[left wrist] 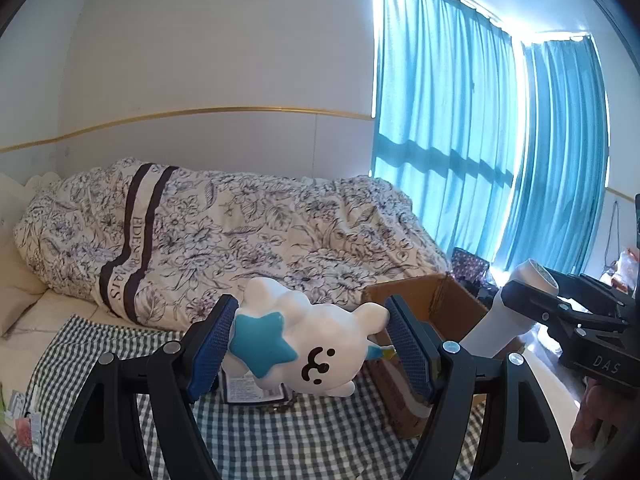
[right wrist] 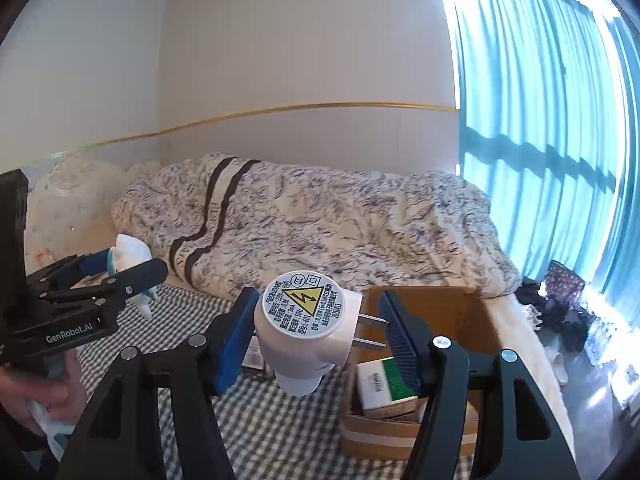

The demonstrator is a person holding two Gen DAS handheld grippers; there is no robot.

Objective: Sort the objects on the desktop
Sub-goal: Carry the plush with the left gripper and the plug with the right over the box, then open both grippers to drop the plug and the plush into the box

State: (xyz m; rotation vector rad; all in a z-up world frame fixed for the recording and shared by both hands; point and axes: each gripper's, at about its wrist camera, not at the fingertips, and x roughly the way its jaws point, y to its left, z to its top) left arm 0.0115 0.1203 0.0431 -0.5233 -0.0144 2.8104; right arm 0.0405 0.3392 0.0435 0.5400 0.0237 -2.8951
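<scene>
Facing plug label [right wrist: 303, 307] — right view only

A home bedroom is indicated by a bed [left wrist: 60, 312] covered with a floral duvet [left wrist: 240, 232], teal curtains [left wrist: 460, 140] drawn across a sunlit window, and plain white walls [left wrist: 220, 60].

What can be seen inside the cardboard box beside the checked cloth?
Inside the cardboard box, a white-and-green carton lies on other packaging. The right gripper and its white plug-in device cover the rest.
</scene>
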